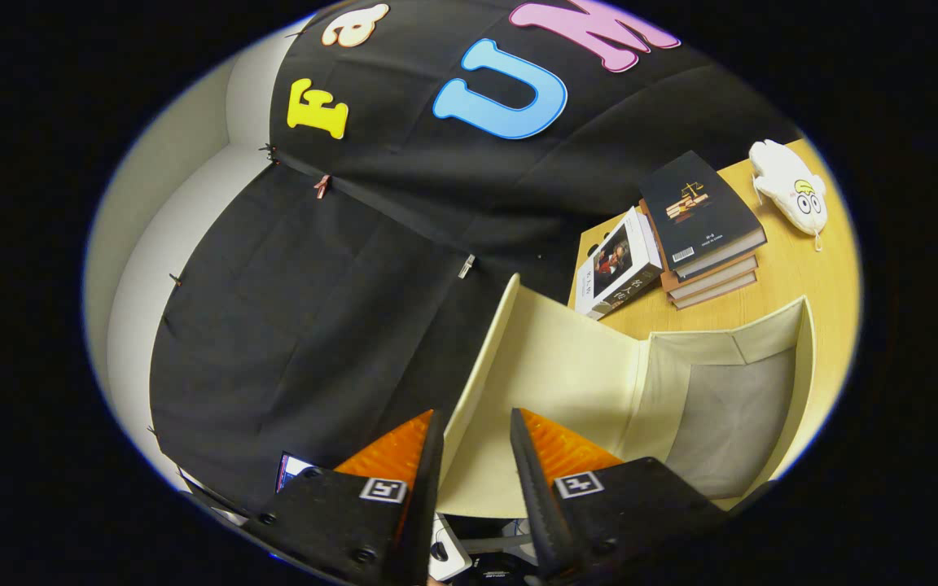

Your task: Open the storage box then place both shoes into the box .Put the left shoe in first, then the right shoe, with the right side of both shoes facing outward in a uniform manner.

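Fabric storage box (591, 382) lid raised | tool (475, 431) fingers apart, straddling lid edge

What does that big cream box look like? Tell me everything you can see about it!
The storage box is cream-coloured and looks like soft fabric over stiff panels. It is open: its lid stands raised, its edge passing between the fingers of the gripper, whose jaws stand slightly apart around it. Inside, the greyish lining looks bare. It sits on the wooden table, just in front of the stack of books.
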